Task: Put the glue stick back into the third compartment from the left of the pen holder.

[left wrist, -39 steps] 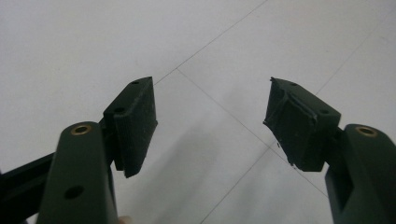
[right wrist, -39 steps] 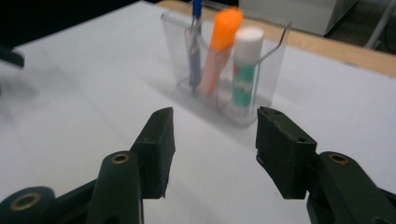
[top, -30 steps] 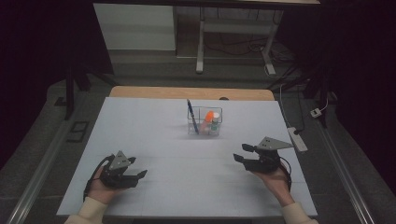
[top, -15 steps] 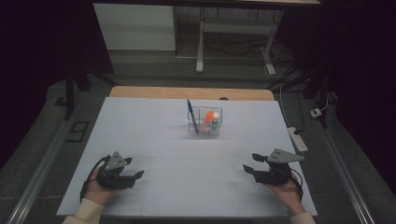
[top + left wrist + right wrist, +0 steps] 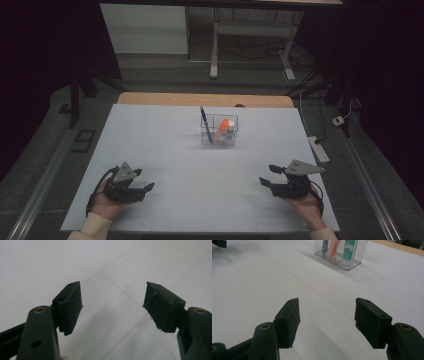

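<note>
Currently both tools rest low on the white table cover (image 5: 165,150), nothing held. Left gripper (image 5: 145,188): jaws spread wide, bare sheet between its pads (image 5: 71,303). Right gripper (image 5: 267,175): jaws have just been opening, gap clear, pads (image 5: 289,320) off everything.

Nearest workable thing is the clear organizer (image 5: 219,131), well ahead of both grippers; in the right gripper view it sits up ahead beyond the jaw tips (image 5: 342,255). It holds a blue pen (image 5: 205,124) leaning upright, an orange tube (image 5: 223,128) and a green-labelled bottle (image 5: 230,133), each in its own slot as far as can be told.

Handling guess: all three look light and rigid, smooth plastic, so likely slippery. The organizer probably tips or slides easily if bumped. Best hold: pinch the part standing above the rim, across the barrel, and lift straight up. The pen is thin, needs a centred squeeze.
</note>
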The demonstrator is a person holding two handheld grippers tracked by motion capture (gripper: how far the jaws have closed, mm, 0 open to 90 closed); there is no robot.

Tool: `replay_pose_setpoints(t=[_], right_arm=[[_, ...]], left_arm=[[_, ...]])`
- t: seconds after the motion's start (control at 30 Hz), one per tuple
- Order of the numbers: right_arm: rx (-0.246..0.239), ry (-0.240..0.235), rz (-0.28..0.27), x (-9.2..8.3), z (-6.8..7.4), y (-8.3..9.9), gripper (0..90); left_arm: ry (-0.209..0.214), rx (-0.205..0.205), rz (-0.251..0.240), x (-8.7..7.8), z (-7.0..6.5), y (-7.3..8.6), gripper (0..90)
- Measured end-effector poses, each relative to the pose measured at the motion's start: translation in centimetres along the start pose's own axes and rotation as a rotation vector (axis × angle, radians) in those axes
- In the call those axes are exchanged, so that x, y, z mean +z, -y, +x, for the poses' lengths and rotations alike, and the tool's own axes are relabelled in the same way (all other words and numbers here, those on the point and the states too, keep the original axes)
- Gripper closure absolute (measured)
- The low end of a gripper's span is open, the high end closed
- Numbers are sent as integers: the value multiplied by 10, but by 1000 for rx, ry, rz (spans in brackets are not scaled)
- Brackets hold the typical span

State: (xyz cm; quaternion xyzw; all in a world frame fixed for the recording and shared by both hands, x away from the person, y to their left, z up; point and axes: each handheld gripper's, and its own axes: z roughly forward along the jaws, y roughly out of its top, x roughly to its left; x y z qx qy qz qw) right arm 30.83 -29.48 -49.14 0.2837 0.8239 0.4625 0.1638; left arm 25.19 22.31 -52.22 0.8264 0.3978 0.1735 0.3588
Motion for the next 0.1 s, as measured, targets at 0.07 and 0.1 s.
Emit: replay_pose_setpoints(t=[0.07, 0.1], right_arm=[[-3, 3, 4, 0, 1, 0, 361], [-4, 2, 3, 0, 1, 0, 361]], left_arm=[[0, 0, 0, 0, 0, 0, 307], [0, 0, -1, 0, 0, 0, 307]])
